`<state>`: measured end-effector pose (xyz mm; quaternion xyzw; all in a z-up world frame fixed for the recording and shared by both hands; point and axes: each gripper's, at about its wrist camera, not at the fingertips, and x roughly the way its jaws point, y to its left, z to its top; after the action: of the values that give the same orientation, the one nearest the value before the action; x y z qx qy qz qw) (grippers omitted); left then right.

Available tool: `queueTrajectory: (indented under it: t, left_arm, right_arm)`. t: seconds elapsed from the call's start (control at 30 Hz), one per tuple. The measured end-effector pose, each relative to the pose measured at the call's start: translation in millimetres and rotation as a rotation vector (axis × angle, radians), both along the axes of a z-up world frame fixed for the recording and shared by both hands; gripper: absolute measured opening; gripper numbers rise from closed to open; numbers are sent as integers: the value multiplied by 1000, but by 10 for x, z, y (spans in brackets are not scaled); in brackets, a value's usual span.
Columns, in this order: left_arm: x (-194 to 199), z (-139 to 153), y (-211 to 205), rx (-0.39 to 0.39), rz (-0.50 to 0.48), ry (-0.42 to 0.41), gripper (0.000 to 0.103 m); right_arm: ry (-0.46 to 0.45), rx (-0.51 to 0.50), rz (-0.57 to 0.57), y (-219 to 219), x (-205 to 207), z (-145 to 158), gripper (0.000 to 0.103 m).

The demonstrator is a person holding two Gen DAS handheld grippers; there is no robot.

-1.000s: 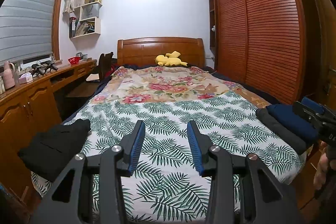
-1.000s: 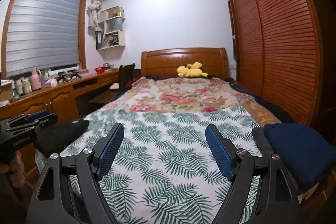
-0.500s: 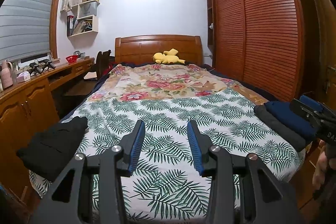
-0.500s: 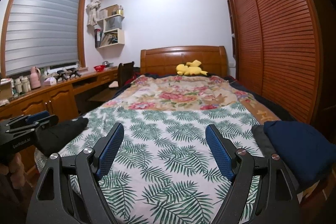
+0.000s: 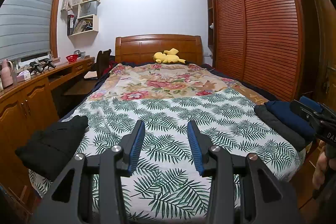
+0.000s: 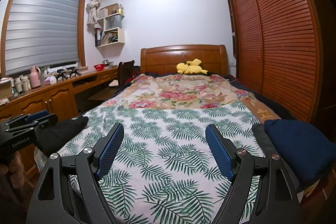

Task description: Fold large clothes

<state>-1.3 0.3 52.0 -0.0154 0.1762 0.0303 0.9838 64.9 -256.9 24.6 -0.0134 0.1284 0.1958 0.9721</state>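
Note:
A bed with a palm-leaf sheet point(image 5: 168, 114) fills both views. A black garment point(image 5: 52, 140) point(image 6: 61, 133) lies crumpled at the bed's near left corner. At the near right edge, a folded navy garment point(image 5: 287, 117) point(image 6: 298, 144) rests on a folded dark grey one point(image 5: 277, 129) point(image 6: 259, 135). My left gripper point(image 5: 166, 129) hovers over the foot of the bed, open with nothing between its blue pads. My right gripper point(image 6: 164, 129) is open wider, also with nothing in it. Each gripper shows at the edge of the other's view, the right gripper point(image 5: 315, 117) and the left gripper point(image 6: 27, 121).
A floral quilt point(image 5: 163, 83) covers the far half of the bed, with a yellow plush toy point(image 5: 168, 56) by the headboard. A wooden desk and cabinets point(image 5: 31, 93) run along the left. Slatted wardrobe doors point(image 5: 262, 35) stand on the right. A hand point(image 5: 321, 169) holds the right gripper.

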Motion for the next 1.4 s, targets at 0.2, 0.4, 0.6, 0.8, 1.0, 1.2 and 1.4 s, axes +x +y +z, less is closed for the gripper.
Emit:
queueTrajectory:
  t: [0.2,0.4,0.6,0.8,1.0,1.2,1.4]
  left_arm:
    - [0,0,-1,2,1,-1,40]
    - [-2,0,0,1,1,-1,40]
    - [-25,9,10,6,0,-6,41]
    - [-32,18,19,7,-2,-5,41]
    - [-32,13,13,9,-2,-4,41]
    - [-28,0,6,2,-5,1,41]
    - [-26,0,4,2,-6,1,41]
  right_arm:
    - [0,0,-1,1,-1,4,82]
    - [0,-1,-1,0,0,7,82]
    - [-2,-1,-1,-4,-3,7,82]
    - [0,-1,-1,-7,10,1,82]
    - [1,0,0,-9,13,-9,82]
    - [2,0,-1,-10,15,-7,82]
    - [4,1,1,-13,17,-6,82]
